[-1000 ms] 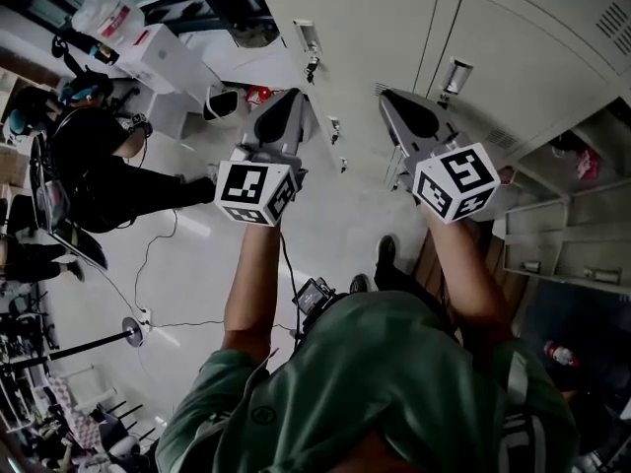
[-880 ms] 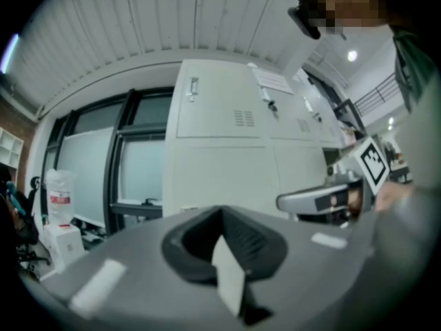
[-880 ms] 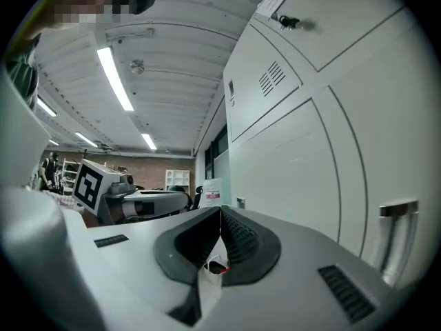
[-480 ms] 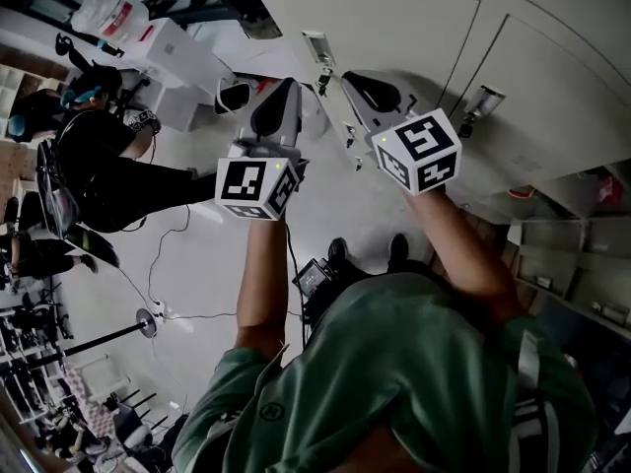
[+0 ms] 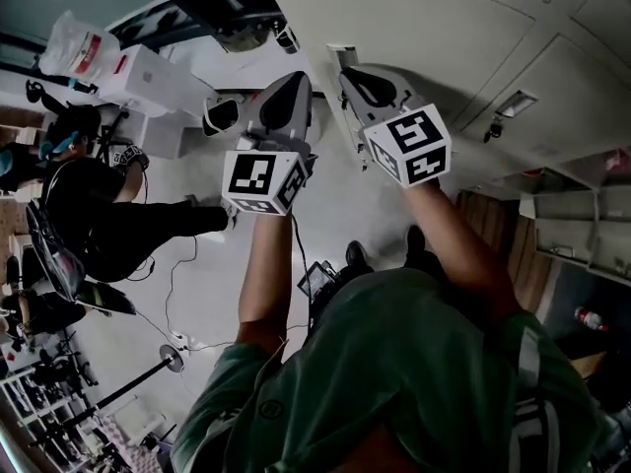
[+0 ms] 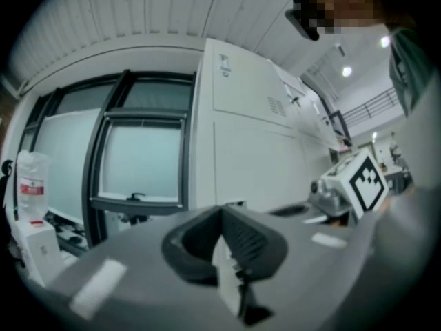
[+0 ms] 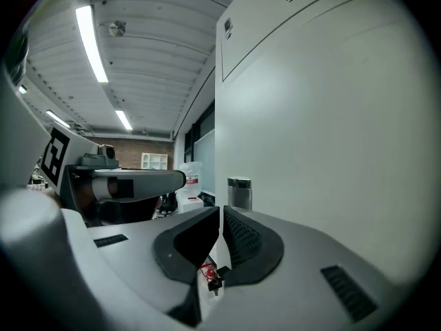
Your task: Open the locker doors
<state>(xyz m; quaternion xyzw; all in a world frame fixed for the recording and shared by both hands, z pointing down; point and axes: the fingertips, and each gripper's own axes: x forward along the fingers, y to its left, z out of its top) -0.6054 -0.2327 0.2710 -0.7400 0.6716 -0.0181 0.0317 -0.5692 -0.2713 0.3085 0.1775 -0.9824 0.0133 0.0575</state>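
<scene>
A bank of beige lockers (image 5: 444,28) fills the top right of the head view, its doors closed. A small metal handle (image 5: 342,55) sits on the leftmost door, and another handle (image 5: 513,103) is farther right. My right gripper (image 5: 347,73) is shut and empty, its tip just below the leftmost handle. In the right gripper view that handle (image 7: 239,192) stands right behind the closed jaws (image 7: 220,216), with the door (image 7: 331,116) alongside. My left gripper (image 5: 294,82) is shut too, holding nothing, just left of the right one. The left gripper view shows the lockers (image 6: 241,129) ahead.
Open locker compartments (image 5: 572,230) with shelves lie at the right, a bottle (image 5: 589,318) below them. A person in black (image 5: 99,215) sits at the left near white boxes (image 5: 148,77). Cables and a small device (image 5: 317,284) lie on the floor. A window (image 6: 138,157) adjoins the lockers.
My right gripper has swung left, from the middle lockers to the leftmost door's handle, close beside the left gripper. The left gripper has barely moved. Both stay shut.
</scene>
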